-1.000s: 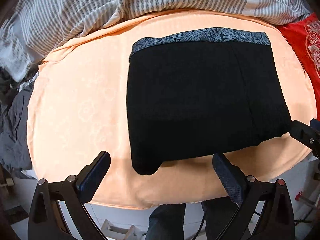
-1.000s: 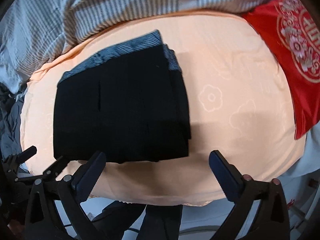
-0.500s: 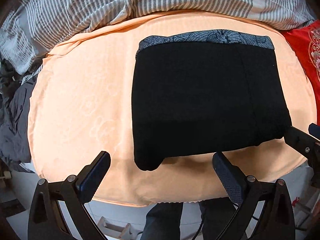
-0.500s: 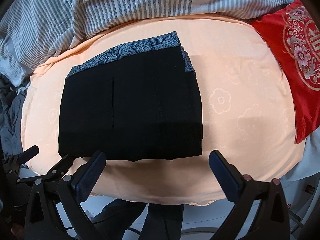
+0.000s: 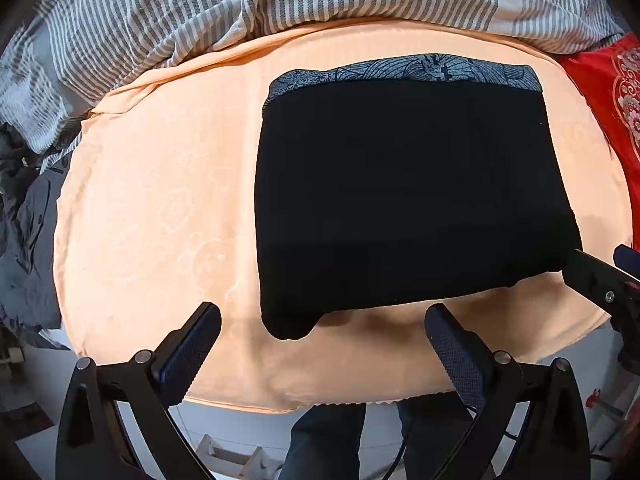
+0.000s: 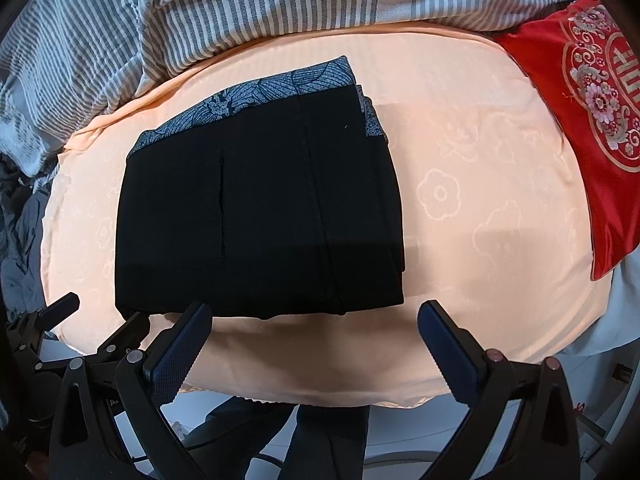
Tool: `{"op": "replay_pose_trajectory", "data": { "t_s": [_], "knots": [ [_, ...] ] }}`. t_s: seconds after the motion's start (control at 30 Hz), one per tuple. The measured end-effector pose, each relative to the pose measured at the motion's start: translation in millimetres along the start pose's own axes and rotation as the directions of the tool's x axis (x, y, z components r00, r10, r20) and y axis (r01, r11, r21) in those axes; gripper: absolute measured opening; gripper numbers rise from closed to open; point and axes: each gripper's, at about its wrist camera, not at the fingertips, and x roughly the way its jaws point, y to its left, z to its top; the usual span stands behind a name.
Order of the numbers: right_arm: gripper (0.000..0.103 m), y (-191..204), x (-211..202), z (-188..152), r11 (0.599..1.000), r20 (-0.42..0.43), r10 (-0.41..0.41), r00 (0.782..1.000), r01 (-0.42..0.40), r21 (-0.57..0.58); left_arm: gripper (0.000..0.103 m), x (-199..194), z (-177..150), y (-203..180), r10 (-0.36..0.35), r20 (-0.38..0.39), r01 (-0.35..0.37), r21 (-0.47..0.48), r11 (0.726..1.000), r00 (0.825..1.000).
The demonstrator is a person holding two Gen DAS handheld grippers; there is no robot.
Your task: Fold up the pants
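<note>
Black pants (image 5: 408,200) lie folded into a compact rectangle on a peach blanket (image 5: 160,208), with a blue patterned waistband (image 5: 408,70) along the far edge. The right wrist view shows the same pants (image 6: 260,216) left of centre. My left gripper (image 5: 322,344) hovers open over the blanket's near edge, just short of the pants' near left corner, holding nothing. My right gripper (image 6: 314,338) is open too, empty, in front of the pants' near edge. The left gripper (image 6: 72,332) shows at the lower left of the right wrist view.
A grey striped duvet (image 5: 240,4) is bunched along the far side. A red embroidered cushion (image 6: 592,120) lies at the right. Dark grey clothes (image 5: 24,216) are heaped at the left. A person's legs (image 6: 320,440) stand below the blanket's near edge.
Both grippers have drawn back and up from the folded pants, so more of the bed shows. The pants lie still. Both grippers stayed open.
</note>
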Motion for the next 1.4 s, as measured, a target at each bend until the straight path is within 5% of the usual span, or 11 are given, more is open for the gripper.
{"op": "replay_pose_trajectory", "data": {
  "t_s": [1.4],
  "knots": [
    [0.103,2.5,1.8,3.9,1.000,-0.004,-0.012,1.000,0.012,-0.022,0.102,1.5,-0.3,4.9,0.001,0.005,-0.001,0.003,1.000,1.000]
  ]
}}
